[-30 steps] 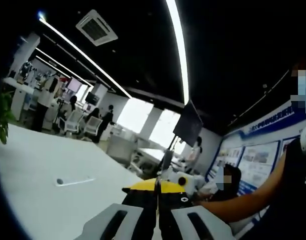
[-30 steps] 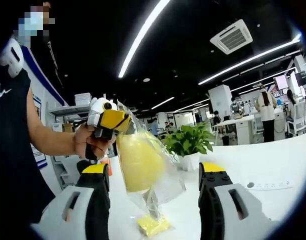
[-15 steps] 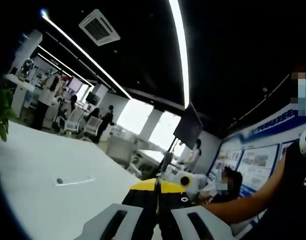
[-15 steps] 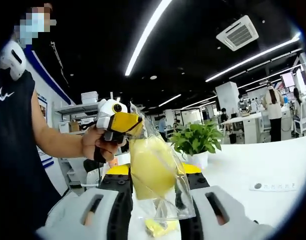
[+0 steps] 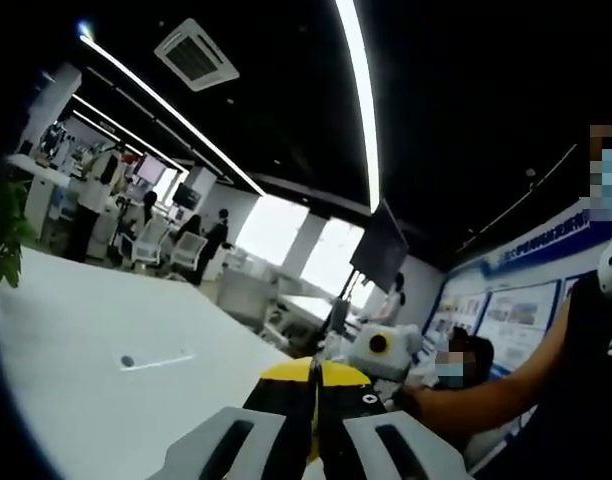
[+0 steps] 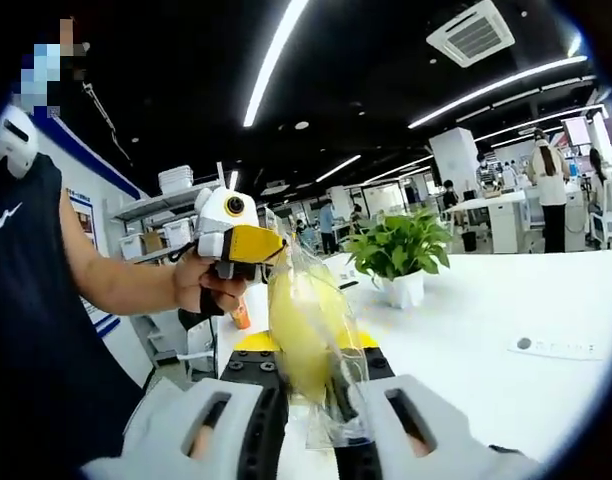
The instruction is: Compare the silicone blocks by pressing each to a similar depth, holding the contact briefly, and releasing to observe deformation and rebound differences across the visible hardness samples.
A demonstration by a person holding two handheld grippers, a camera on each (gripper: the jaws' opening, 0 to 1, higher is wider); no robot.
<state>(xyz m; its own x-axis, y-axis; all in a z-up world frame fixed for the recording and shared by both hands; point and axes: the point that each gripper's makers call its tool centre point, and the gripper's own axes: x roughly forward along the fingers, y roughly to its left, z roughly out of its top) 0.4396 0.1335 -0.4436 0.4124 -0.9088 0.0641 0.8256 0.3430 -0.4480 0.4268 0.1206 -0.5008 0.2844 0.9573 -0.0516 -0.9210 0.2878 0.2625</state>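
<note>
A person squeezes a yellow silicone block [image 6: 304, 335], sealed in a clear plastic bag [image 6: 338, 405], between two handheld tools above a white table [image 6: 506, 300]. In the right gripper view, the right tool [image 6: 308, 400] has its jaws drawn in against the lower half of the bagged block, pinching it from both sides. The left tool [image 6: 271, 247], gripped in the person's hand [image 6: 208, 288], bites the top of the bag, so the block hangs between the two tools, clear of the table. In the left gripper view, the left tool [image 5: 313, 400] shows its jaws pressed together, with what they pinch hidden between them.

The block appears light, hanging from the bag's thin film without dragging it down much. It looks soft and springy: its sides seem to narrow slightly where the right tool's jaws bear on it, though the crinkled bag blurs the outline. The glossy film is likely slippery, and it could slide over the silicone under pressure. The best hold is probably across the block's thick middle, flat faces against the jaws, rather than on loose bag alone. A potted plant [image 6: 401, 255] stands on the table beyond.
</note>
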